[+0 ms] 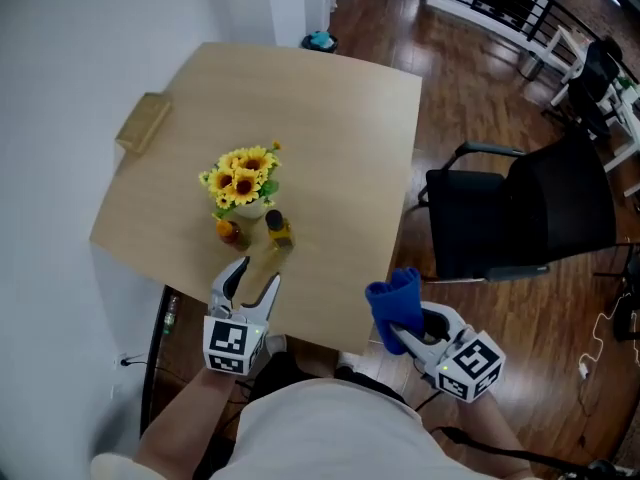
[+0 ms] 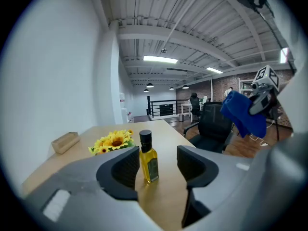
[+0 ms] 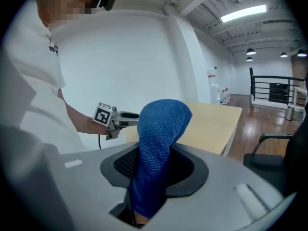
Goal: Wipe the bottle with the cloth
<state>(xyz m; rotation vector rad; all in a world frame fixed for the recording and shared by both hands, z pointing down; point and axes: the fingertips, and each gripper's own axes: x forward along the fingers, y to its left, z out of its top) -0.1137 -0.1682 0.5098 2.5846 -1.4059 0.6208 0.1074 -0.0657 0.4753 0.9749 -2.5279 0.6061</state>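
A small bottle (image 1: 279,230) of yellow oil with a black cap stands upright on the wooden table (image 1: 330,118), next to a pot of sunflowers. My left gripper (image 1: 250,274) hovers over the table's near edge, open, its jaws pointing at the bottle. In the left gripper view the bottle (image 2: 148,157) stands just beyond the two pads, untouched. My right gripper (image 1: 402,330) is off the table's near right corner, shut on a blue cloth (image 1: 395,306). The cloth (image 3: 159,143) bulges up out of the jaws in the right gripper view and hides the fingertips.
Sunflowers (image 1: 243,180) and a small orange object (image 1: 229,231) sit just left of the bottle. A wooden block (image 1: 143,122) lies at the table's far left edge. A black office chair (image 1: 530,208) stands to the right on the wood floor. A white wall runs along the left.
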